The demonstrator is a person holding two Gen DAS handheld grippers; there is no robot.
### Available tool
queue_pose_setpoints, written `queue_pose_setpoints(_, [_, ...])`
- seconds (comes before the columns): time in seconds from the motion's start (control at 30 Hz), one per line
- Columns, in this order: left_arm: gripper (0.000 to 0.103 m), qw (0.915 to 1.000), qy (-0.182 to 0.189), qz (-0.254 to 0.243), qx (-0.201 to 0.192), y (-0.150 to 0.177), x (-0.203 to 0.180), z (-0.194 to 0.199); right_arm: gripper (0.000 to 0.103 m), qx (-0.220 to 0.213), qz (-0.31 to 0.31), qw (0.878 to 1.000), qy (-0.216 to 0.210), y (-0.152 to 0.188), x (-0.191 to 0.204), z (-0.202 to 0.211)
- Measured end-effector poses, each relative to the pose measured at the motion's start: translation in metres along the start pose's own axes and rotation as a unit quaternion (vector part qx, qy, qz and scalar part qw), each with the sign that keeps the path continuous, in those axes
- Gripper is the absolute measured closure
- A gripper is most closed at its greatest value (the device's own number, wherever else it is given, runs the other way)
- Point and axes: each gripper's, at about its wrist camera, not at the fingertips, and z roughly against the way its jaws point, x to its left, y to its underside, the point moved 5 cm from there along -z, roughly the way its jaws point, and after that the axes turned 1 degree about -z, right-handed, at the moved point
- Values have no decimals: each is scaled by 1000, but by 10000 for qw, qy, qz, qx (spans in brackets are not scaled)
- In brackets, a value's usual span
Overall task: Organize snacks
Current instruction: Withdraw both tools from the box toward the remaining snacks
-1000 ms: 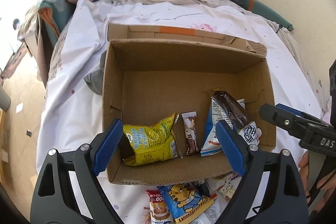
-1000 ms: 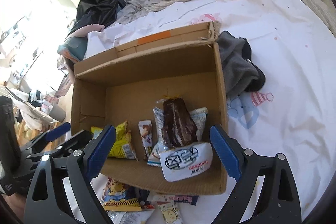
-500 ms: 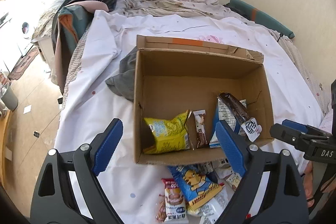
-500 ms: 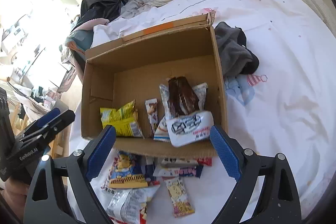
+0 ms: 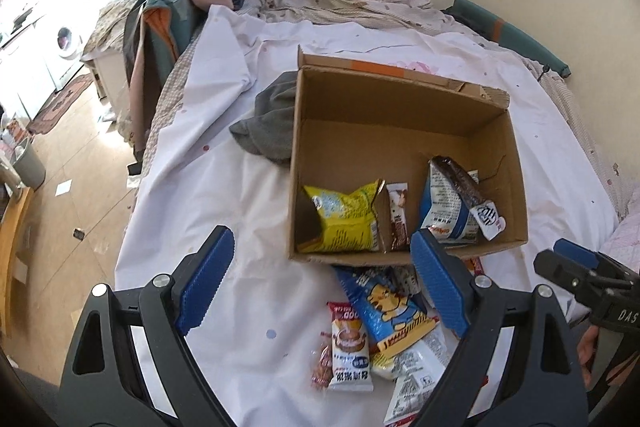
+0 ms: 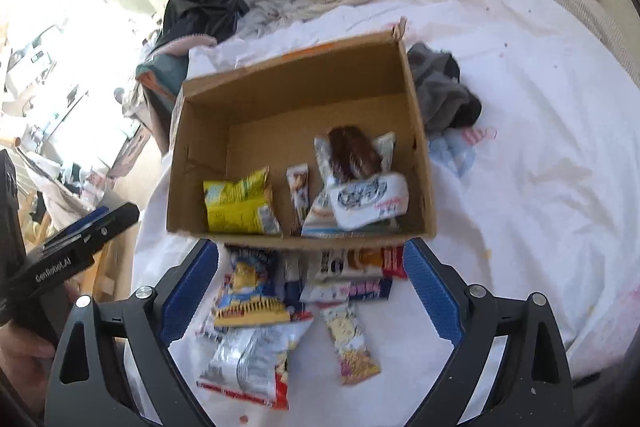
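The cardboard box (image 5: 404, 99) is placed on the white sheet (image 5: 224, 195), which is bare at its left. Four snack packets, among them a yellow bag (image 5: 340, 215), are kept inside. More packets (image 6: 256, 311) are scattered before its near wall. The left gripper (image 5: 320, 283) and right gripper (image 6: 312, 291) are held wide open, empty.

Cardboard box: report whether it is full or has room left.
Room left. The cardboard box holds only a few packets along its near wall, the yellow bag among them; the far floor is bare.

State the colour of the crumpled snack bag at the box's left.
Yellow bag, clearest in the left wrist view.
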Motion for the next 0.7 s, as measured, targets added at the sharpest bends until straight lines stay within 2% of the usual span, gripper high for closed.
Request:
queue_pose_setpoints(0.17, [15, 9997, -67, 188, 172, 13, 8, 0, 7, 153, 161, 9996, 190, 14, 1, 1])
queue_pose_setpoints(0.43, [15, 9968, -39, 662, 448, 28, 23, -4, 7, 391, -508, 9979, 55, 18, -20, -5])
queue_pose_setpoints(0.53, [15, 9949, -54, 805, 598, 32, 27, -8, 7, 819, -796, 9931, -262, 25, -21, -16])
queue_pose_setpoints(0.6, [15, 9940, -84, 864, 664, 34, 29, -11, 7, 1321, -979, 9842, -660, 37, -15, -29])
queue_pose_setpoints(0.7, [15, 9932, -74, 919, 715, 34, 30, -14, 7, 1768, -1040, 9746, -905, 53, -3, -45])
